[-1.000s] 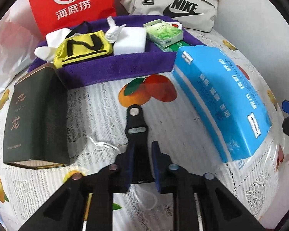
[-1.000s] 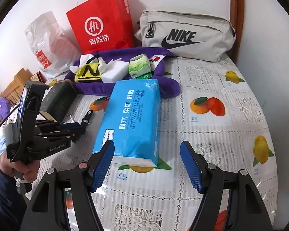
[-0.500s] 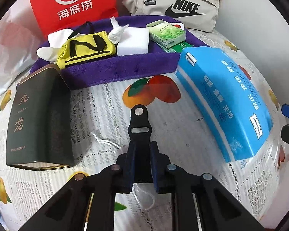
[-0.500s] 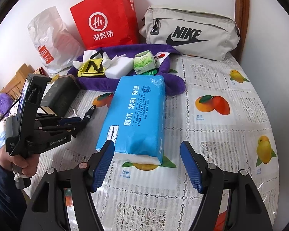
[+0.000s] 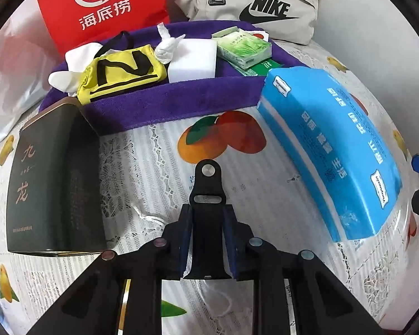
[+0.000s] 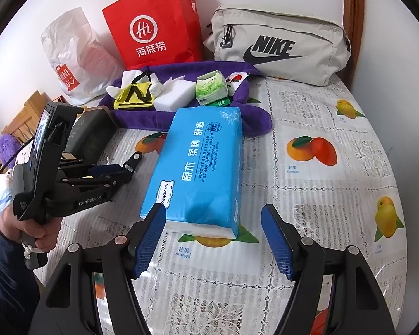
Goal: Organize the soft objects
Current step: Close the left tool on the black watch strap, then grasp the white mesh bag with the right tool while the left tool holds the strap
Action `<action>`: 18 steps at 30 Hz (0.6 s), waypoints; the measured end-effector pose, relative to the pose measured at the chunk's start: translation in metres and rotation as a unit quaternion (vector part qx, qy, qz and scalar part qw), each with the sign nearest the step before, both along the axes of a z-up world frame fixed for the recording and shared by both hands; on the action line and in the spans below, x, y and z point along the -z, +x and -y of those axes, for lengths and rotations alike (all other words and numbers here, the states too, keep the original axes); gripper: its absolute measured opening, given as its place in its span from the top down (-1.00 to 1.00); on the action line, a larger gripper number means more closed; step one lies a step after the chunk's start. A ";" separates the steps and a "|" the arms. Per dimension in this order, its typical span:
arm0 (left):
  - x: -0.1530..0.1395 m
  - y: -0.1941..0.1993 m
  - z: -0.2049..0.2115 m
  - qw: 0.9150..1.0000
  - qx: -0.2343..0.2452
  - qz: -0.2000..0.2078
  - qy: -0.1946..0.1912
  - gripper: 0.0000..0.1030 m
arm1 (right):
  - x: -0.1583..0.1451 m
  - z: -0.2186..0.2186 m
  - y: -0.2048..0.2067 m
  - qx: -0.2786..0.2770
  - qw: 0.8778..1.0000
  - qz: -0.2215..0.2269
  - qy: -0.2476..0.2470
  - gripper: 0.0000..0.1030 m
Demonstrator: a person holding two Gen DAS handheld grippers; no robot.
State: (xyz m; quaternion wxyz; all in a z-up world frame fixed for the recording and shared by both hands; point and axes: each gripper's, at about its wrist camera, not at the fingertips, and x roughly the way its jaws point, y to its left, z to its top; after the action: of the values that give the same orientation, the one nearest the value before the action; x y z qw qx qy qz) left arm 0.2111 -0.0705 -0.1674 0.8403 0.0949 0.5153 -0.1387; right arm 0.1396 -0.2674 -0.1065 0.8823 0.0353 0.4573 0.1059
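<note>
The blue tissue pack (image 6: pixel 201 167) lies lengthwise at the middle of the fruit-print tablecloth (image 6: pixel 321 195). Its near end sits between the wide-open jaws of the right gripper (image 6: pixel 212 212), and neither pad presses it.

At the pack's 12 o'clock, a purple towel (image 6: pixel 142 118) carries a yellow pouch (image 6: pixel 134 96), a white sponge block (image 6: pixel 174 97) and a green tissue packet (image 6: pixel 211 89).

At 9 o'clock, the left gripper (image 5: pixel 206 209) has a black clip (image 5: pixel 208 195) between nearly closed jaws that have just been opening. I cannot tell whether the pads press it.

A dark box (image 5: pixel 50 178) sits at 10 o'clock, and a Nike bag (image 6: pixel 279 47) at 1 o'clock.
</note>
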 end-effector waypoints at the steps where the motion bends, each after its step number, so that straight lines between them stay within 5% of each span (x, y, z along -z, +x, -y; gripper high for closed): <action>1: 0.000 0.000 0.001 1.000 0.002 0.001 0.002 0.54 | 0.001 -0.001 0.000 -0.001 1.000 -0.002 0.000 -0.38; 4: 0.001 0.003 0.000 1.000 0.000 0.002 0.000 0.45 | 0.001 -0.005 0.000 -0.006 1.000 -0.003 0.001 -0.38; 9: -0.002 0.004 -0.003 1.000 0.001 -0.007 -0.013 0.59 | -0.002 -0.011 -0.004 -0.012 1.000 0.001 -0.002 -0.38; 18: -0.036 -0.026 -0.024 0.999 -0.002 0.032 -0.041 0.59 | -0.009 -0.039 -0.017 -0.044 0.999 0.012 -0.006 -0.38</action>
State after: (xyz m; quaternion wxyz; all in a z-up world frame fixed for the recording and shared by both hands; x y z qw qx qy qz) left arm 0.1855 -0.0467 -0.1313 0.8600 0.0639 0.4820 -0.1548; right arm 0.1226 -0.2285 -0.0971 0.8824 0.0089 0.4485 0.1421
